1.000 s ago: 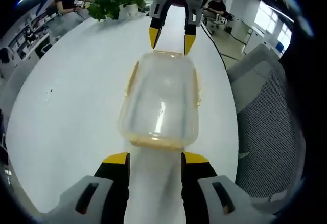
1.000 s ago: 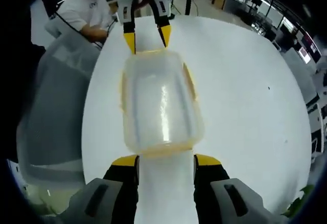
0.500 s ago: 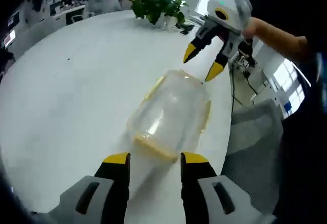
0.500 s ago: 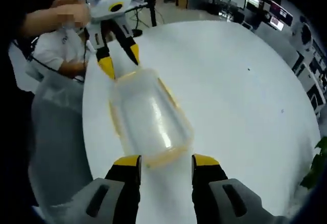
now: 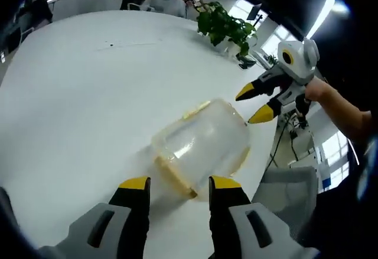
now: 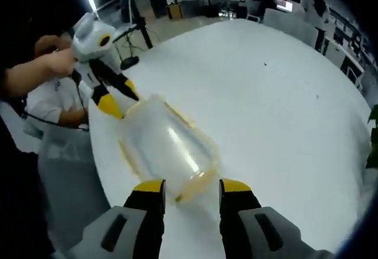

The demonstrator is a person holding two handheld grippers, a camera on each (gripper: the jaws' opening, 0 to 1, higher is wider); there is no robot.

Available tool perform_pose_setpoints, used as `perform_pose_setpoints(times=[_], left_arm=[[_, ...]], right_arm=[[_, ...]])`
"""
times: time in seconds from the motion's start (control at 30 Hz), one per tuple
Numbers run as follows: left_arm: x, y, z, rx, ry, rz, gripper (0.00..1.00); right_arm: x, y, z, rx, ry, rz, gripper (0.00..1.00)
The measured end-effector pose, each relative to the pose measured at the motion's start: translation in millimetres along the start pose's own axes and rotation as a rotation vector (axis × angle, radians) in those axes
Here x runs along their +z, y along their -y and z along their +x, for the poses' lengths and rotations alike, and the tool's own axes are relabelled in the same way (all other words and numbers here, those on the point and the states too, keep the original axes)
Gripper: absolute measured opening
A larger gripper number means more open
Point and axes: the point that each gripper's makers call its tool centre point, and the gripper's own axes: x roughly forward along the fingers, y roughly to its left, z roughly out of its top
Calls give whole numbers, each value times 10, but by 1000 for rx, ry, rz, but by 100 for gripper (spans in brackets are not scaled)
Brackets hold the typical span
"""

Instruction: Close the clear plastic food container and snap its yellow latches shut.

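Two grippers bracket a clear rectangular plastic food container with yellow rim and latches (image 5: 201,146), which lies on the round white table (image 5: 77,87) near its edge. The left gripper (image 5: 175,183) hangs with its yellow-tipped jaws spread wide and empty just before one short end; the right gripper (image 6: 184,186) stands likewise, parted and holding nothing, at the opposite end. The box looks light, thin-walled and slick, likely to skate on the smooth top, so steadying one end while pressing a yellow latch (image 6: 190,190) at the rim seems wise. A green potted plant (image 5: 227,27) sits well apart; a grey mesh chair (image 5: 282,183) waits just beyond the table edge, where a shoved box could fall.
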Motion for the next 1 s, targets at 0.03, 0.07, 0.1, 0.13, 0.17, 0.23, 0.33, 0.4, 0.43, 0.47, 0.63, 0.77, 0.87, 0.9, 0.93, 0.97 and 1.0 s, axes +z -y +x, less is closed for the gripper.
perform_pose_setpoints(times=[0.03,0.07,0.1,0.13,0.17,0.23,0.33,0.4,0.43,0.47,0.63,0.77,0.87,0.9,0.93,0.97,1.0], left_arm=[[-10,-7,13,4,-2,-8,38],[-33,-13,28,10,-6,-22,38],[-46,-16,39,12,-9,-31,38],[-61,-11,47,16,-10,-37,38],[-71,-9,51,19,-11,-43,38],[-81,-7,68,23,-6,-62,38],[-78,9,83,22,5,-73,39],[-65,20,87,26,14,-74,39],[-51,21,96,31,19,-68,39],[-44,23,100,34,20,-65,39],[-22,83,135,21,14,-84,33],[-25,77,130,19,14,-74,32],[-22,84,133,23,14,-65,31],[-24,85,136,28,12,-73,31],[-22,94,138,32,13,-68,31],[-23,96,137,34,13,-62,30],[-24,90,137,34,14,-62,30]], right_arm=[[-16,13,15,-8,-3,3,35],[-51,20,45,-17,-12,8,34],[-66,19,61,-18,-12,12,34],[-81,1,80,-15,-10,20,34],[-84,-33,94,-3,-3,22,33],[-116,-71,133,3,-7,19,32],[-109,-75,126,9,2,48,33],[-115,-70,126,14,3,65,32],[-119,-69,127,16,2,76,32],[-123,-72,128,18,1,90,32],[-123,-71,133,19,-2,102,31],[-119,-81,132,19,-18,90,30],[-122,-79,138,17,-28,77,29],[-120,-87,138,15,-31,71,29],[-123,-93,135,15,-32,70,29],[-124,-93,134,17,-32,67,29],[-125,-93,135,17,-32,67,29]])
